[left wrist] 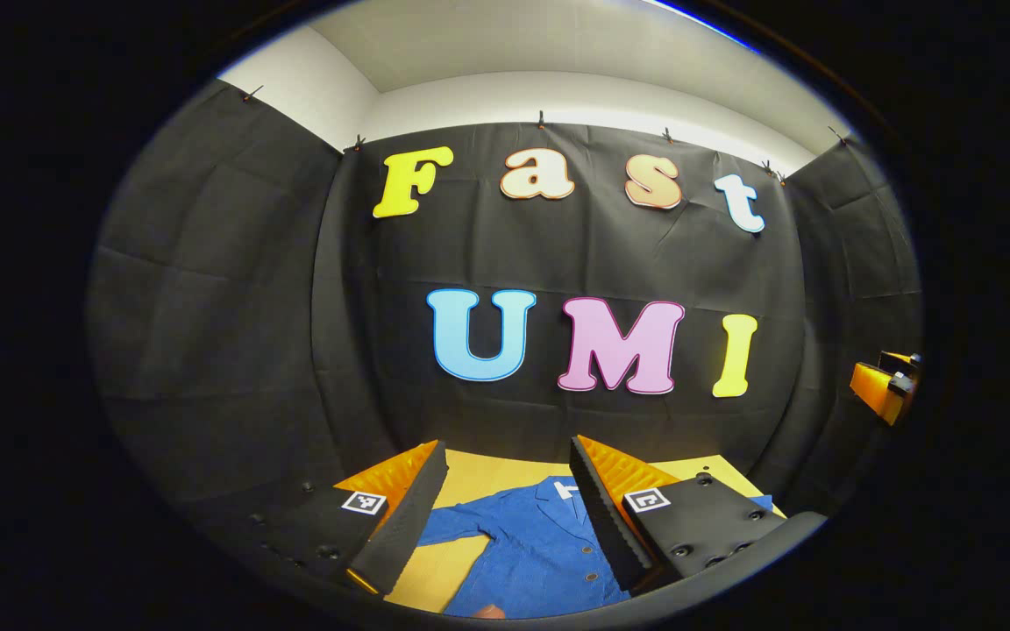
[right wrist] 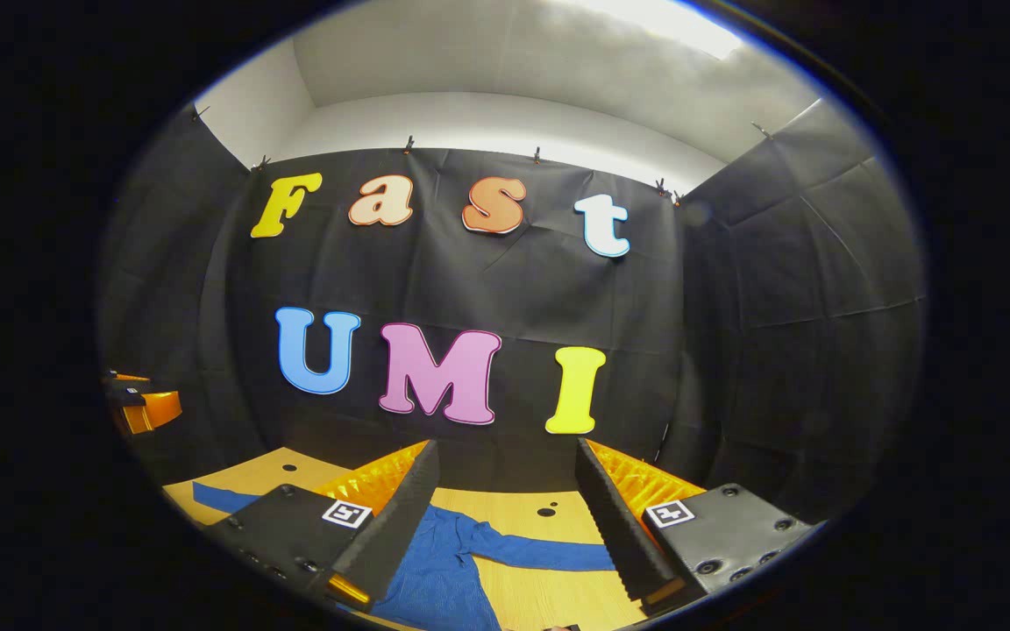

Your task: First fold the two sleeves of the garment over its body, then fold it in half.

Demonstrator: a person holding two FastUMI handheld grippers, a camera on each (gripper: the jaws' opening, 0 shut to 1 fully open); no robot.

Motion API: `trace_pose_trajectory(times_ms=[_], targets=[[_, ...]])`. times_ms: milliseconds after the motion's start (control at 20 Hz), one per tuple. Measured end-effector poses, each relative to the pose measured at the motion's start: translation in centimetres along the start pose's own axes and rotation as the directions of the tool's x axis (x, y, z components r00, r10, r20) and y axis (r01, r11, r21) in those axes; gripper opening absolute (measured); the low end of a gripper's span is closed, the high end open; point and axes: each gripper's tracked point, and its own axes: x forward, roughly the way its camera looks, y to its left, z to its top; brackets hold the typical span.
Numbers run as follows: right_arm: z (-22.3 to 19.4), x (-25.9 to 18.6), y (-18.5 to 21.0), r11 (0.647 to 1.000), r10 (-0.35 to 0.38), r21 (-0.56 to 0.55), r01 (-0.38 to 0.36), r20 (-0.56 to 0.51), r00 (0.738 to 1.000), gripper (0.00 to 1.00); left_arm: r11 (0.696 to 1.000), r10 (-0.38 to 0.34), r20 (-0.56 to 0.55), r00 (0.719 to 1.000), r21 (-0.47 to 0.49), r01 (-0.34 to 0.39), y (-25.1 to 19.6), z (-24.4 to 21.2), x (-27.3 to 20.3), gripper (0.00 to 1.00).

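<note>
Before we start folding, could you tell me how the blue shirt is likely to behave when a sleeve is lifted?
The blue shirt will probably be floppy: it lies flat and creased on the table. Its sleeve is a long thin strip, so it would likely droop from a pinch. The woven-looking cloth seems unlikely to slip.

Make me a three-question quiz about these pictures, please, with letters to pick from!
1. Where does the blue button-front garment lie?
A. on the light wooden table
B. on a chair
C. on the floor

2. What colour is the garment?
A. red
B. blue
C. white

3. How do the left gripper's fingers stand?
A. shut on a sleeve
B. shut on nothing
C. open

Answers:
1 A: wood shows all round it.
2 B: the cloth is blue in both views.
3 C: the fingers are wide apart, above the garment.
</note>
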Motion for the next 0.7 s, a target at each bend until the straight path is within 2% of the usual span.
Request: trace_pose_trajectory(times_ms=[100,200,350,450,700], targets=[[0.0,0.2,0.1,1.000,0.001,-0.004,-0.001,0.003,1.000,0.95,1.000,-0.003,0.001,1.000,0.000,0.003,-0.1,0.0,0.2,0.81],[-0.7,0.6,0.2,1.000,0.009,-0.001,-0.009,-0.005,1.000,0.97,1.000,-0.002,-0.002,1.000,0.000,0.002,-0.1,-0.2,0.3,0.81],[-3.4,2.0,-0.5,1.000,0.021,0.014,-0.020,-0.044,0.999,0.98,1.000,-0.006,-0.005,1.000,-0.003,0.006,-0.3,-0.4,0.6,0.81],[-6.1,3.4,-1.1,0.998,0.041,0.048,-0.036,-0.101,0.994,0.98,1.000,-0.007,-0.006,1.000,-0.005,0.007,-0.4,-0.8,1.2,0.81],[-15.0,8.0,-6.4,0.998,0.013,0.066,0.006,-0.285,0.958,0.96,0.999,-0.013,-0.039,0.999,-0.047,0.011,-2.1,-2.5,3.8,0.81]])
